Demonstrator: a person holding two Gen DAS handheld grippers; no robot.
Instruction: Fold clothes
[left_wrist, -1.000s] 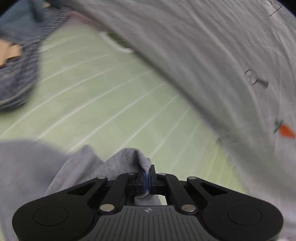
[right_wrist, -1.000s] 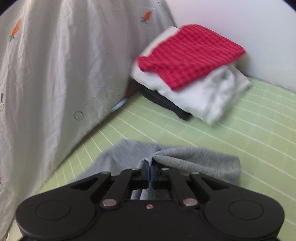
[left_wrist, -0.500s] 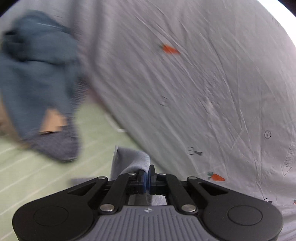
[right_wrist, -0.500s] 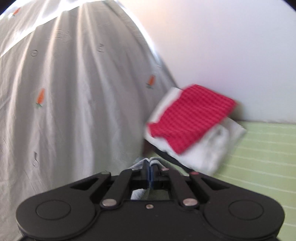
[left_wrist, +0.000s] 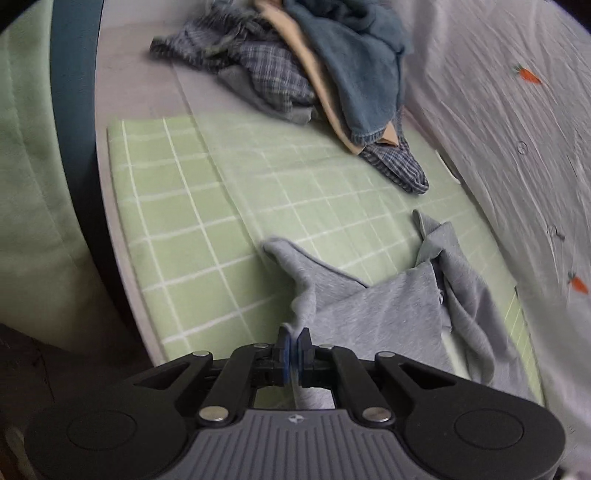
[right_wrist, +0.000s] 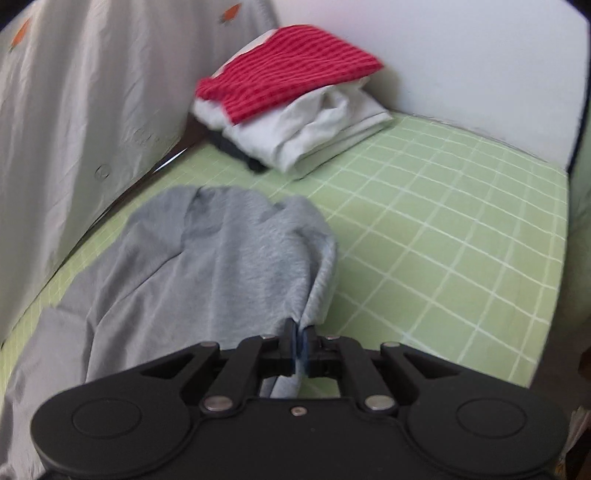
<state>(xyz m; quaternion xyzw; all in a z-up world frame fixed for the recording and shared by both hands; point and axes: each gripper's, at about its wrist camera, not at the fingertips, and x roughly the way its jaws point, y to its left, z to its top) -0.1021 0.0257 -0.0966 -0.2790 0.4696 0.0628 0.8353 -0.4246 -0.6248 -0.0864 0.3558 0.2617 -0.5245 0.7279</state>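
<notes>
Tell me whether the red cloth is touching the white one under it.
Touching. The right wrist view shows the red cloth lying directly on the folded white cloth, with no gap where its lower edge overlaps the white.

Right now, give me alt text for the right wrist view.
The right gripper, its jaws opening, has an edge of a grey garment between them, the rest spread on a green checked sheet. Behind it, a folded pile topped by red cloth sits beside a grey carrot-print curtain.

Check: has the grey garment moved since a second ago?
Yes. The grey garment now lies spread on the green checked sheet, short of the folded stack; earlier it was bunched and lifted.
</notes>
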